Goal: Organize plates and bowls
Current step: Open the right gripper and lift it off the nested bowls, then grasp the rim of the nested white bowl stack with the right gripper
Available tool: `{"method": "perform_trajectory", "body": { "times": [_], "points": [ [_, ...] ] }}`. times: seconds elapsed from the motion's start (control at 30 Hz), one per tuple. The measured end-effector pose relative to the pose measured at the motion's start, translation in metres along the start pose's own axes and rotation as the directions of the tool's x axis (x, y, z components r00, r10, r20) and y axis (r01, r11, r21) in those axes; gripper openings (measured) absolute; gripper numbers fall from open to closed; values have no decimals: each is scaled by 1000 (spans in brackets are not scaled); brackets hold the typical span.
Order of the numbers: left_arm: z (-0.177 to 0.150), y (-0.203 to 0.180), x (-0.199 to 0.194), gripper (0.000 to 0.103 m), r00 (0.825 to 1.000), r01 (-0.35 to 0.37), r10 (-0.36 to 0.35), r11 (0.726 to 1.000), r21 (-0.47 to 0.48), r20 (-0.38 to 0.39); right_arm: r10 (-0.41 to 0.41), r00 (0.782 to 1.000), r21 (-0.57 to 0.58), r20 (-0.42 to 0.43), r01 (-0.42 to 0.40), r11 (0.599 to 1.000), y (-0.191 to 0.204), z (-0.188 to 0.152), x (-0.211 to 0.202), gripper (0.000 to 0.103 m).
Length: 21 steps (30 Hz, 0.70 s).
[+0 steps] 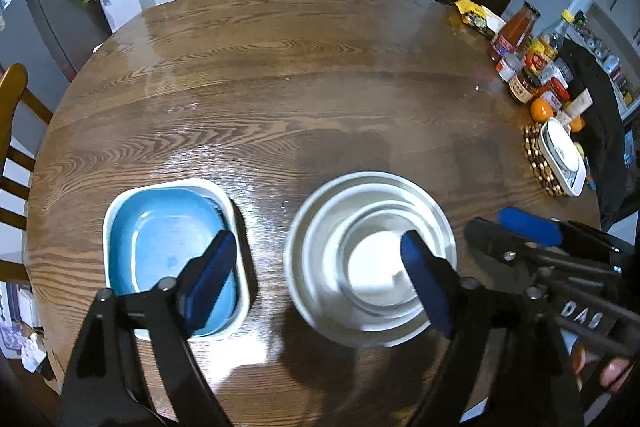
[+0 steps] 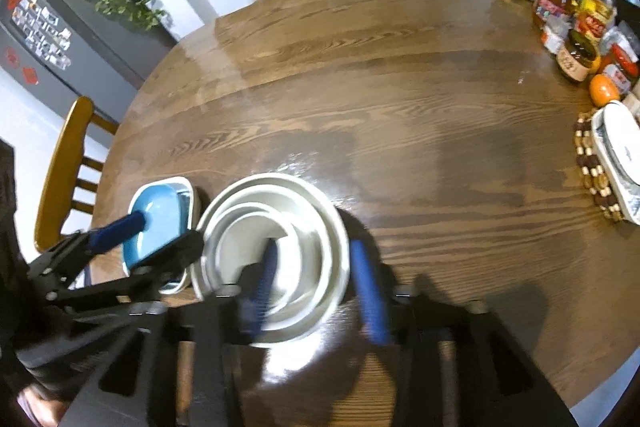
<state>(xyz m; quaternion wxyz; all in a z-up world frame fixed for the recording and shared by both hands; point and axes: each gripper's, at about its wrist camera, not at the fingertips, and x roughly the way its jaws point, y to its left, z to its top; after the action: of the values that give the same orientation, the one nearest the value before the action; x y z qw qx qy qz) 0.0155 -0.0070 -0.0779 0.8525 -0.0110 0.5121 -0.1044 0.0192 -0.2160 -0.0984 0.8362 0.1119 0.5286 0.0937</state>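
- Left tool (image 1: 320, 267) spread wide, nothing pinched; one pad over the blue dish (image 1: 160, 247), other pad over the white bowl stack (image 1: 320, 247).
- Right tool (image 2: 316, 291) part spread, nothing gripped; left pad inside the bowl stack (image 2: 312, 219), right pad just outside the rim.
- Blue dish nested in a white rectangular dish (image 1: 236, 227), lower left of the left view.
- Stacks side by side, apart, on the wooden counter (image 1: 280, 87).
- Bottles and jars (image 1: 520, 59) at right edge.
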Motion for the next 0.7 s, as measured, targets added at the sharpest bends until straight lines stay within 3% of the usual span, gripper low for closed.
{"method": "perform_trajectory", "body": {
  "times": [0.13, 0.3, 0.5, 0.6, 0.7],
  "points": [
    [1, 17, 0, 96, 999, -45, 45, 999, -14, -30, -22, 1000, 23, 16, 22, 1000, -10, -1, -6, 58],
    [-2, 38, 3, 97, 994, -93, 90, 995, -44, -66, -51, 999, 30, -11, 51, 998, -18, -4, -2, 58],
    [-7, 54, 8, 97, 993, -80, 72, 993, -83, -94, -61, 997, 30, -49, 62, 998, -26, -7, 7, 58],
    [-9, 58, 12, 94, 992, -60, 47, 992, -109, -114, -26, 998, 37, -63, 28, 999, -29, -8, 10, 58],
    [-8, 58, 14, 79, 992, -33, 18, 992, -119, -125, -16, 998, 32, -66, 18, 999, -29, -10, 13, 57]
  ]
}}
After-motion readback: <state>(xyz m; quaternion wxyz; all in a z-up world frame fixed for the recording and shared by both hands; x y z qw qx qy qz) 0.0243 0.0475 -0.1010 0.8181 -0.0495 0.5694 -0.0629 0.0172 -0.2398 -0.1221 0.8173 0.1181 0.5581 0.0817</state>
